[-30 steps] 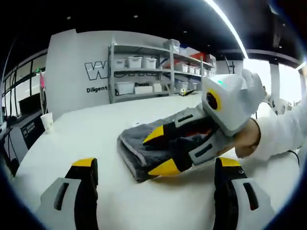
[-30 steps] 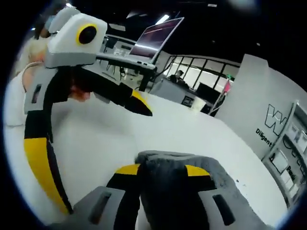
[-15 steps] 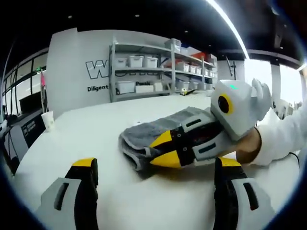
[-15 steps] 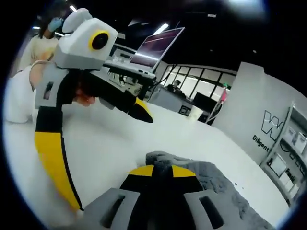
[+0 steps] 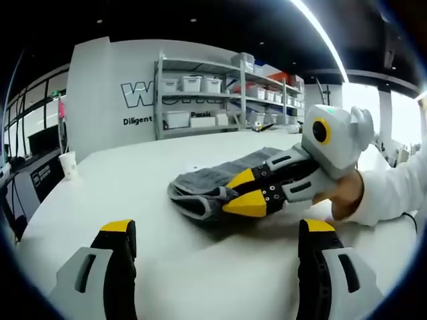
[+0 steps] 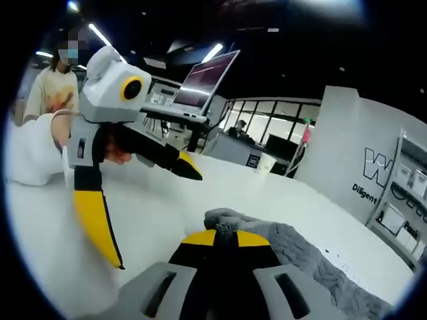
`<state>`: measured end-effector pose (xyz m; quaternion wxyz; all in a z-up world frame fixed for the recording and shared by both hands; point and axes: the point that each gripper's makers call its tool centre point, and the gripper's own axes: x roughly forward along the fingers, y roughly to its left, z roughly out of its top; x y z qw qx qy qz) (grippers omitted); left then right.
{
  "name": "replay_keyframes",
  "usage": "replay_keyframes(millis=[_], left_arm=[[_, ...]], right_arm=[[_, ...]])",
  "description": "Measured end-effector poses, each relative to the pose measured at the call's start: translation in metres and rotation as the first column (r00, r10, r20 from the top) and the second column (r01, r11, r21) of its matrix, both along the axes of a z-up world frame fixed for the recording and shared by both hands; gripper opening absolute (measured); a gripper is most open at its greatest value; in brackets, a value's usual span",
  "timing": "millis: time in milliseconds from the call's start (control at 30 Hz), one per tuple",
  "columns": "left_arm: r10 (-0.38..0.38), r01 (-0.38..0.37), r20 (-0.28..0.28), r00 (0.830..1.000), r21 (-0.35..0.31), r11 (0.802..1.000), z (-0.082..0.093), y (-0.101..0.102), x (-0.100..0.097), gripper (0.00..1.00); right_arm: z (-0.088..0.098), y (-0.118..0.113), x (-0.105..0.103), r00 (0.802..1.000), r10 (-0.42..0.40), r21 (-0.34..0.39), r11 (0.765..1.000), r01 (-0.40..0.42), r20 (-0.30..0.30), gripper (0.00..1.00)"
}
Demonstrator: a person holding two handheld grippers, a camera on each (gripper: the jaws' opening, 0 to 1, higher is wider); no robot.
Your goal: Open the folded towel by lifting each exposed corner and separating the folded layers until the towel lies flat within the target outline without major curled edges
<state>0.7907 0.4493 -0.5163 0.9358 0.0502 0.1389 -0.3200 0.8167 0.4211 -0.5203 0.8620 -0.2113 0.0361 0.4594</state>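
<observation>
A grey folded towel (image 5: 200, 188) lies on the white table (image 5: 133, 193). My right gripper (image 5: 241, 192) comes in from the right, held by a hand, its yellow tips pinched on the towel's near corner, which is raised a little off the table. In the right gripper view the same gripper (image 6: 225, 239) is shut on the fluffy towel (image 6: 297, 248) that bunches between and beyond its tips. My left gripper (image 5: 219, 228) stands open over bare table, short of the towel. It appears as well in the right gripper view, left gripper (image 6: 160, 220), jaws spread wide.
Metal shelves (image 5: 200, 100) with bins stand behind the table's far edge beside a lettered wall panel (image 5: 113, 100). A paper cup (image 5: 67, 164) sits at the left table edge. A laptop (image 6: 203, 73) on a stand and a standing person (image 6: 57, 87) are beyond the left gripper.
My right gripper's jaws, spread around the towel's corner a second ago, have shut on it and lifted it slightly. The left gripper has stayed open and still.
</observation>
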Motion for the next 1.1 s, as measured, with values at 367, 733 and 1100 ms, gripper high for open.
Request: replay_keyframes(millis=[367, 733, 1100], left_arm=[[0.005, -0.005, -0.004, 1.000, -0.002, 1.000, 0.001, 0.009, 0.009, 0.99], [0.007, -0.007, -0.004, 1.000, -0.001, 1.000, 0.004, 0.021, 0.021, 0.99], [0.011, -0.011, -0.005, 1.000, -0.004, 1.000, 0.005, 0.027, 0.026, 0.99]], right_arm=[[-0.001, -0.003, -0.006, 1.000, 0.009, -0.016, 1.000, -0.009, 0.009, 0.03], [-0.002, -0.003, -0.008, 1.000, 0.017, 0.000, 1.000, -0.017, -0.018, 0.04], [-0.004, -0.003, -0.008, 0.999, 0.021, 0.009, 1.000, -0.020, -0.041, 0.05]])
